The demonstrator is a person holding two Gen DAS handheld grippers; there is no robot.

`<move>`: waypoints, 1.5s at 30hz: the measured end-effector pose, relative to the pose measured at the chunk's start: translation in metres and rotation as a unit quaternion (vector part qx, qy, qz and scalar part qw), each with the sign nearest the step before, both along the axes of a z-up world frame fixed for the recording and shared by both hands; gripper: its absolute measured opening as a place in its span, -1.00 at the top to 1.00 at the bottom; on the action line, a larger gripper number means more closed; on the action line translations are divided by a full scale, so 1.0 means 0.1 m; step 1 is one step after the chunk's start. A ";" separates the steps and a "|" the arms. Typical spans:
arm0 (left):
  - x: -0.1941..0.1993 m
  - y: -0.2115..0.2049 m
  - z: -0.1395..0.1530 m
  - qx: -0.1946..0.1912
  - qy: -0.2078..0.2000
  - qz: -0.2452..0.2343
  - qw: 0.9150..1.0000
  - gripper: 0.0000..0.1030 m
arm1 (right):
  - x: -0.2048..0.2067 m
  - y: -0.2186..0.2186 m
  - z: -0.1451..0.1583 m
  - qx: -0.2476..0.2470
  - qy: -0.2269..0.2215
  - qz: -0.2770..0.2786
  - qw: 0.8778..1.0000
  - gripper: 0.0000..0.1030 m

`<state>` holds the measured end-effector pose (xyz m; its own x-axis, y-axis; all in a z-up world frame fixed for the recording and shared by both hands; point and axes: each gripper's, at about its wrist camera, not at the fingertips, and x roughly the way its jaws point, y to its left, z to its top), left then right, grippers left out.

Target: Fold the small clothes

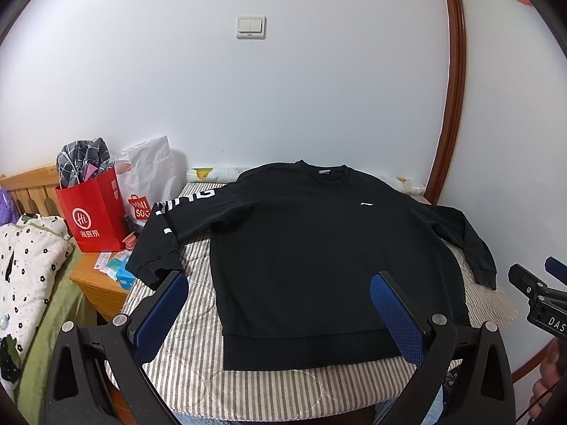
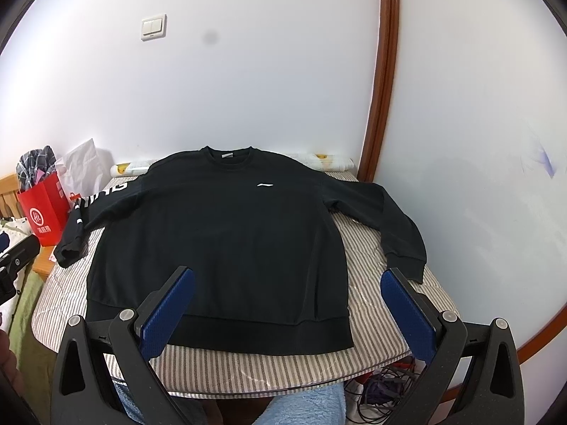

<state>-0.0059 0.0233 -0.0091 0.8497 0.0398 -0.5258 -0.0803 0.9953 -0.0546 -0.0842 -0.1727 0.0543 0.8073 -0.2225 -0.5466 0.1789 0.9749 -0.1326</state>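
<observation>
**Black sweatshirt laid flat, both grippers wide and empty**

Left wrist view: the left gripper (image 1: 280, 315) fills the bottom of the frame, its blue pads spread wide with nothing between them. The sweatshirt (image 1: 319, 248) lies face up across the middle of the frame on a striped mat (image 1: 191, 372), collar at the far side, hem nearest the camera. Its lettered sleeve (image 1: 166, 226) runs to the left and hangs off the mat edge; the plain sleeve (image 1: 467, 237) lies to the right. At centre left a red paper bag (image 1: 92, 212) holds checked cloth, and a white shopping bag (image 1: 149, 177) stands just beside it; its contents are hidden. The right gripper (image 1: 542, 283) shows at the right edge.

Right wrist view: the right gripper (image 2: 287, 311) hovers at the bottom, likewise spread wide and holding nothing. The sweatshirt (image 2: 219, 241) sits in the centre, its right cuff (image 2: 407, 265) lying close to the right-hand pad.

The sweatshirt looks soft, limp and fairly thick, so it should drape and sag rather than slip. The cuffs and hem corners seem the best places to pinch.
</observation>
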 end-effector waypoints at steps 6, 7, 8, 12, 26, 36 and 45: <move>0.00 0.02 -0.02 -0.003 0.000 -0.003 1.000 -1.00 | 0.01 0.02 0.01 -0.003 0.000 0.002 1.000 -1.00; 0.00 0.02 -0.02 -0.005 0.000 -0.005 1.000 -1.00 | 0.01 0.02 0.01 -0.003 0.001 0.002 1.000 -1.00; 0.00 0.03 -0.03 -0.007 0.001 -0.006 1.000 -1.00 | 0.02 0.03 0.00 -0.003 0.001 0.002 1.000 -1.00; 0.03 0.04 -0.05 -0.005 0.002 -0.011 1.000 -1.00 | 0.04 0.04 0.00 -0.004 0.000 0.003 1.000 -1.00; 0.34 0.16 -0.29 -0.005 0.022 -0.017 1.000 -1.00 | 0.25 0.03 -0.08 0.004 -0.010 -0.002 1.000 -1.00; 0.73 0.49 -0.70 -0.045 0.063 -0.016 0.997 -1.00 | 0.55 0.09 -0.38 -0.002 0.004 0.025 1.000 -1.00; 1.03 0.98 -1.16 -0.072 0.118 0.026 0.990 -1.00 | 0.91 0.28 -0.66 -0.004 0.026 0.029 0.999 -0.99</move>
